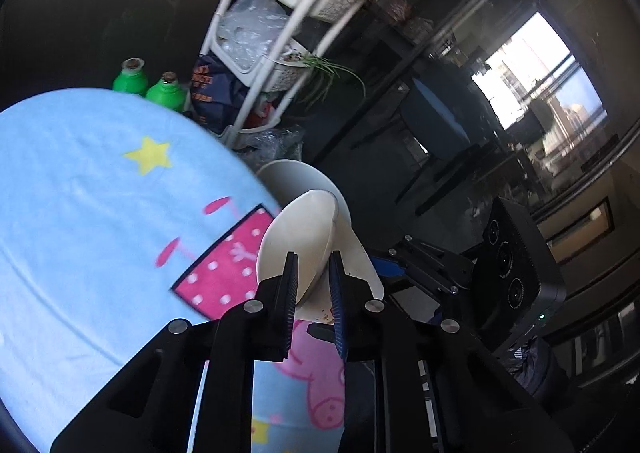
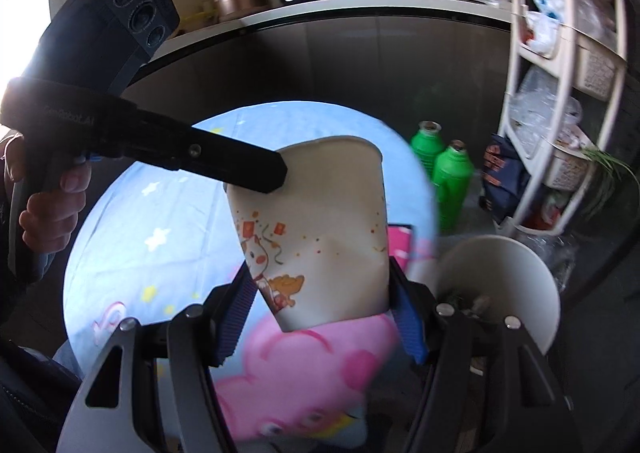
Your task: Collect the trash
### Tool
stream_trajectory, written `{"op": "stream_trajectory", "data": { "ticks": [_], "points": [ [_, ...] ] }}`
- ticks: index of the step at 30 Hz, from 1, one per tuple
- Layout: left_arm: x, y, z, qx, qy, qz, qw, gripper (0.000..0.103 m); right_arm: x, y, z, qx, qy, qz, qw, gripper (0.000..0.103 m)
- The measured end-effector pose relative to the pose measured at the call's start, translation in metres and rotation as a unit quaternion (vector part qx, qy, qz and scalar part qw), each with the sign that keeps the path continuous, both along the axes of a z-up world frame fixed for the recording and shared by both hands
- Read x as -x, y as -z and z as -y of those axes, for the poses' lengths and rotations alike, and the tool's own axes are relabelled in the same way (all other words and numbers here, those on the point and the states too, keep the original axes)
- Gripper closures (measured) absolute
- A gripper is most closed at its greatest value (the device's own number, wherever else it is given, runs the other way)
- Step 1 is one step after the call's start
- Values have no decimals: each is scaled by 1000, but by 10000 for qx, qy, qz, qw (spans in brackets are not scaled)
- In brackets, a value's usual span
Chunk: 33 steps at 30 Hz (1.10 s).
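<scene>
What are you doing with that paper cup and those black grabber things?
A person is clearing up trash with a grabber in each hand. The right gripper squeezes the lower part of a paper cup with cartoon pictures, held up over the round table with its blue cartoon cloth. The left gripper pinches the cup's rim. A white bin with some scraps inside stands just beside the table, so the cup probably goes in there next.
</scene>
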State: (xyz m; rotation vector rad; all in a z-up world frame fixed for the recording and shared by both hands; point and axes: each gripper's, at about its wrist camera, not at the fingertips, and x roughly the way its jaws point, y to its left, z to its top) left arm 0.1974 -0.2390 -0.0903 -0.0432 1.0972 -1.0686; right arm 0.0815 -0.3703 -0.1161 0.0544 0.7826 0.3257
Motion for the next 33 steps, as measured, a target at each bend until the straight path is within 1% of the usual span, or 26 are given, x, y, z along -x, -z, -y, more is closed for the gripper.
{"op": "stream_trajectory", "data": {
  "ticks": [5, 10, 14, 18, 22, 23, 25, 26, 27, 29, 30, 31, 32, 33],
  "points": [
    [-3, 2, 48, -67, 318, 55, 9995, 91, 6, 6, 45, -43, 349, 38, 9994, 39],
    [-9, 3, 103, -144, 659, 231, 9975, 92, 5, 12, 92, -74, 641, 96, 9979, 39],
    [-19, 16, 135, -212, 759, 174, 9967, 92, -4, 23, 126, -145, 735, 14, 9972, 39],
    [-27, 33, 157, -336, 813, 90, 9961, 92, -15, 41, 148, -219, 778, -127, 9966, 38],
    [-41, 54, 178, -559, 794, 17, 9953, 93, -25, 59, 162, -361, 799, -249, 9958, 37],
    [-44, 58, 182, -598, 790, 10, 9951, 93, -27, 64, 165, -376, 828, -269, 9955, 34],
    [-49, 66, 189, -700, 770, 65, 9945, 93, -33, 72, 172, -405, 895, -301, 9947, 25],
    [-50, 70, 193, -764, 751, 142, 9941, 91, -36, 76, 175, -406, 892, -316, 9947, 13],
    [-51, 71, 195, -842, 696, 253, 9937, 87, -38, 80, 176, -401, 877, -331, 9948, 3],
    [-52, 71, 196, -947, 561, 518, 9926, 53, -40, 88, 178, -345, 870, -386, 9949, 3],
    [-52, 69, 196, -969, 473, 672, 9919, 44, -41, 92, 180, -319, 898, -430, 9945, 3],
    [-52, 67, 196, -988, 387, 797, 9912, 34, -41, 96, 181, -310, 940, -480, 9939, 3],
    [-53, 66, 196, -989, 308, 899, 9905, 28, -40, 99, 183, -329, 974, -522, 9933, 3],
    [-54, 65, 196, -992, 243, 951, 9902, 25, -39, 102, 184, -345, 1005, -533, 9929, 3]
  ]
}}
